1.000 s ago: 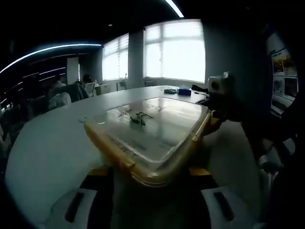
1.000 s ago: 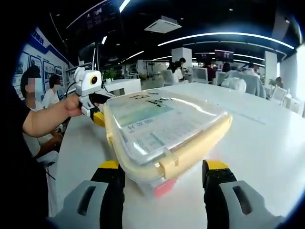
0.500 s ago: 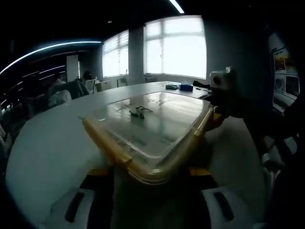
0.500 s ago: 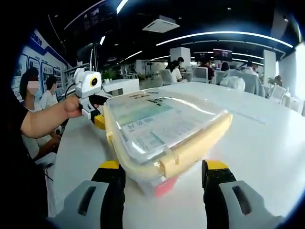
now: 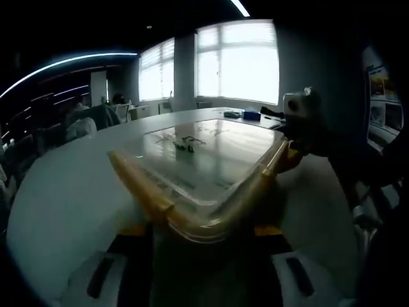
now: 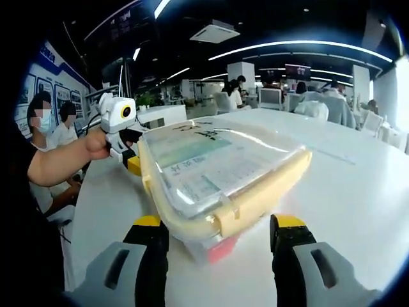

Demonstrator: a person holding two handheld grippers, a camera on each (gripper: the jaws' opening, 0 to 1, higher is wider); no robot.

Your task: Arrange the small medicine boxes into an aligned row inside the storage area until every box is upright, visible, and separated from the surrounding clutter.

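Note:
A clear storage box with a yellow-rimmed lid lies between both grippers over the white table. Printed medicine packs show through the lid, and something red sits at the near bottom corner. My right gripper is shut on the near end of the box. The left gripper, held by a hand, clamps the far corner. In the left gripper view the same box tilts up between my left gripper's jaws, and the right gripper grips its far corner.
The long white table runs on to the left and toward bright windows. Small items lie at its far end. Seated people are close on the left, with chairs and more people further back.
In the left gripper view the box's near edge has risen and the lid has tipped more steeply. The right gripper view is nearly unchanged.

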